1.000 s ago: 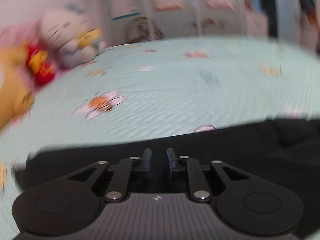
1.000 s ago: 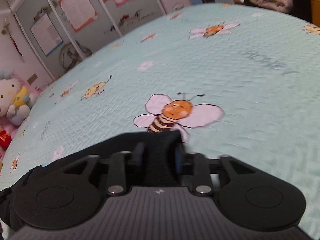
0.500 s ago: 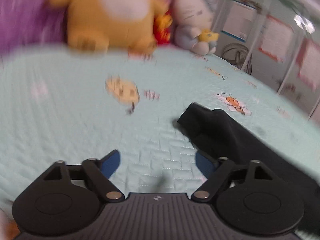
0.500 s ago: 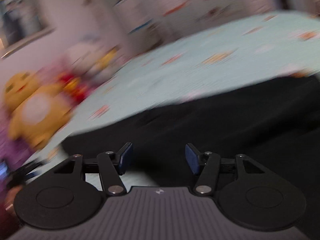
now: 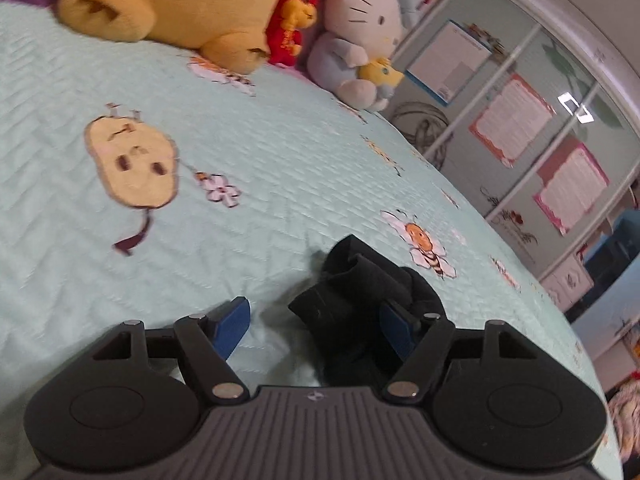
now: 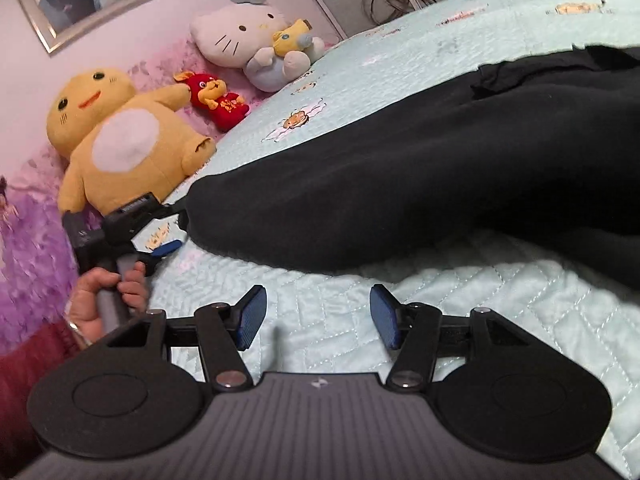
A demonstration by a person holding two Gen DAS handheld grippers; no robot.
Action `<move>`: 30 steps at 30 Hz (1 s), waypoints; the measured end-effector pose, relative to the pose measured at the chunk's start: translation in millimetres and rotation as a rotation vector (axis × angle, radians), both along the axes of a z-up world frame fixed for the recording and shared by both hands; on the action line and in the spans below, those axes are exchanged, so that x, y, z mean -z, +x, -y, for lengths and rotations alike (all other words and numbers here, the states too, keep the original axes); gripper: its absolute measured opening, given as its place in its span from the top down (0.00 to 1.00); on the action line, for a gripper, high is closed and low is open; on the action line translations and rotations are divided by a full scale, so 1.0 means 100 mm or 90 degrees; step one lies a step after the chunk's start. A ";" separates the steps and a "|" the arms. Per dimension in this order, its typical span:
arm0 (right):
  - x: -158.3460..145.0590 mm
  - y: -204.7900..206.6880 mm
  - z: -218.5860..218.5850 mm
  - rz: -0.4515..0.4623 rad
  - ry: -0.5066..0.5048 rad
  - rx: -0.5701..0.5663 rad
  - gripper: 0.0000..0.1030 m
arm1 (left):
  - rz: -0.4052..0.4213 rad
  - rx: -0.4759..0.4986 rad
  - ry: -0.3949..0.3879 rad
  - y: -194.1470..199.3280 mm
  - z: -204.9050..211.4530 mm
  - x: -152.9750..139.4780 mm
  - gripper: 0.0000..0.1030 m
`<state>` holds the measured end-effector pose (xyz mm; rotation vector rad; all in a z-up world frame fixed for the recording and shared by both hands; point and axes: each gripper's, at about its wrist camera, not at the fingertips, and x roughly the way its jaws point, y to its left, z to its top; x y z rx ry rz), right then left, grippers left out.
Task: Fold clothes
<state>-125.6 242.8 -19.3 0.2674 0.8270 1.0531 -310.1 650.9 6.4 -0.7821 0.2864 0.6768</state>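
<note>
black grippers, blue pads (image 6: 253,311), silver screws; dark red sleeve (image 6: 28,364), perhaps a ring.

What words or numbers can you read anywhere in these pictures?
None can be read for sure.
Posters on the cabinet doors: lines of print, too small and blurred.
Red plush toy: gold marks on its front, too small to read.
Left hand-held gripper: a small white label on its body, too blurred.
Bedspread: only bee and flower pictures here, no words.
</note>
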 end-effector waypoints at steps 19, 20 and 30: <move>-0.44 -0.22 -0.06 0.047 -0.071 -0.035 0.37 | -0.168 -0.014 0.080 0.19 -0.33 -0.15 0.46; -0.54 -0.19 0.06 0.038 -0.044 -0.030 0.37 | -0.147 -0.032 0.066 0.04 -0.30 -0.14 0.46; -0.83 -0.22 2.14 0.059 -0.060 0.247 0.37 | -0.162 0.193 0.090 -0.67 1.17 -0.38 0.47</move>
